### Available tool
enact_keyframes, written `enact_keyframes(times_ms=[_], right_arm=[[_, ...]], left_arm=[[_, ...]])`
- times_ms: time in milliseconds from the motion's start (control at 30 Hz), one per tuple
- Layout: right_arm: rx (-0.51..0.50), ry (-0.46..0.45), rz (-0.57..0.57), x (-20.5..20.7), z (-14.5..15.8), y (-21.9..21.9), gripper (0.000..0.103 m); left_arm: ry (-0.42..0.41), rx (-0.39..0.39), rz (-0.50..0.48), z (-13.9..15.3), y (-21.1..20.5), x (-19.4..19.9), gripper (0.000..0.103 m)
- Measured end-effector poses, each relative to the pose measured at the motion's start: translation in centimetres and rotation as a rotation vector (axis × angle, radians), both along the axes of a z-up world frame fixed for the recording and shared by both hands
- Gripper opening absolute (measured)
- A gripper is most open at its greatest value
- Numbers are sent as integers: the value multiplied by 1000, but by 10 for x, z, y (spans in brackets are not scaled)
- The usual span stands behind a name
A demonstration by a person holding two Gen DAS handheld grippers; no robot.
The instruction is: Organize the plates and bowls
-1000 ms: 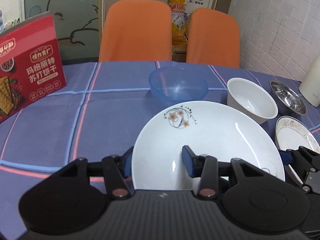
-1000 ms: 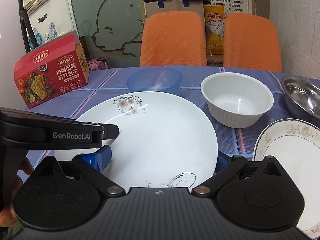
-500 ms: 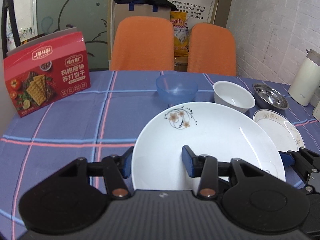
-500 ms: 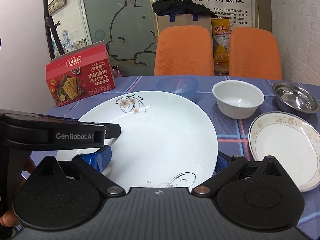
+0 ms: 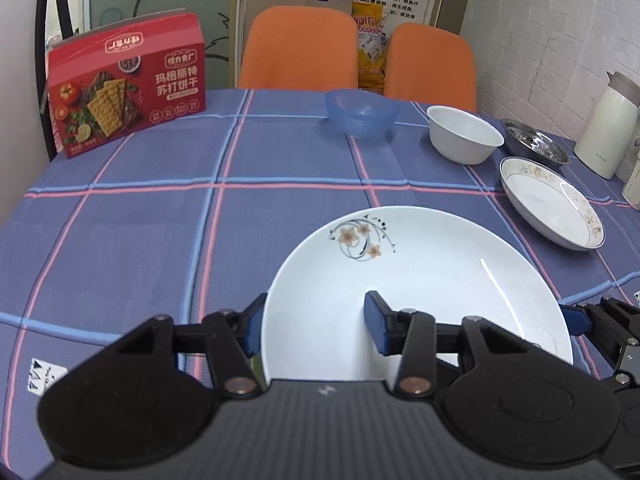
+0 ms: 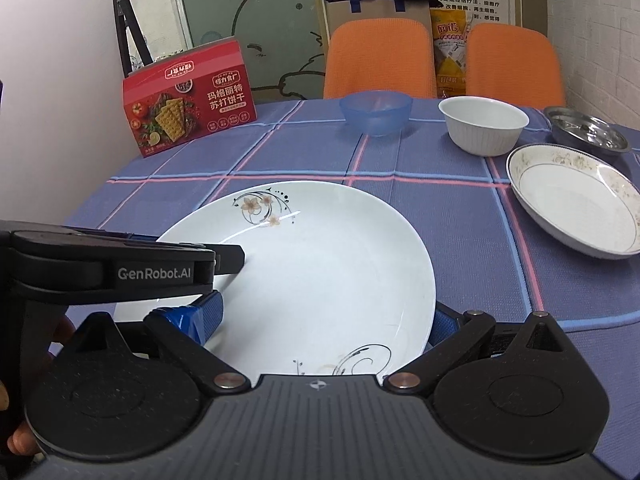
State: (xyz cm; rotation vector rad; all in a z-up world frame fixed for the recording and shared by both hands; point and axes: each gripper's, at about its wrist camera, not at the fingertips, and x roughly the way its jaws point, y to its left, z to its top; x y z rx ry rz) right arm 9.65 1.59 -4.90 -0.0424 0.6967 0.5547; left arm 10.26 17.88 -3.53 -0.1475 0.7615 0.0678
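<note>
A large white plate [image 5: 420, 272] [image 6: 320, 248] with flower prints is held by both grippers over the near part of the table. My left gripper [image 5: 316, 328] is shut on its left rim, one finger on top and one outside. My right gripper [image 6: 322, 322] is shut on the right rim, and its body shows in the left wrist view [image 5: 600, 320]. Farther back stand a blue bowl [image 5: 362, 112] [image 6: 376, 114], a white bowl [image 5: 464, 134] [image 6: 482, 124], a steel bowl [image 5: 534, 148] [image 6: 586, 130] and a smaller patterned plate [image 5: 552, 204] [image 6: 572, 200].
A red cracker box [image 5: 128, 84] [image 6: 188, 96] stands at the back left of the checked blue tablecloth [image 5: 160, 220]. A white kettle [image 5: 608, 124] is at the far right. Two orange chairs [image 5: 300, 48] sit behind the table. The table's front edge [image 6: 580, 320] is near.
Both grippers have drawn back toward the near edge with the large plate between them. The bowls and the patterned plate now lie farther away.
</note>
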Motion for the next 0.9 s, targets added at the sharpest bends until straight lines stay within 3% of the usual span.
enact_keyframes(times_ms=[267, 333, 433, 900], right_arm=[[-12, -10, 15, 2, -6, -1, 89], [-2, -1, 9, 4, -7, -3, 87], [26, -26, -19, 4, -3, -10, 87], [102, -10, -80, 9, 4, -48, 87]], left_arm=[[-46, 42, -17, -4, -2, -1, 49], [-63, 46, -13, 0, -2, -2, 65], [-93, 54, -6, 6, -1, -6, 69], [-98, 74, 0, 19, -12, -5, 74]])
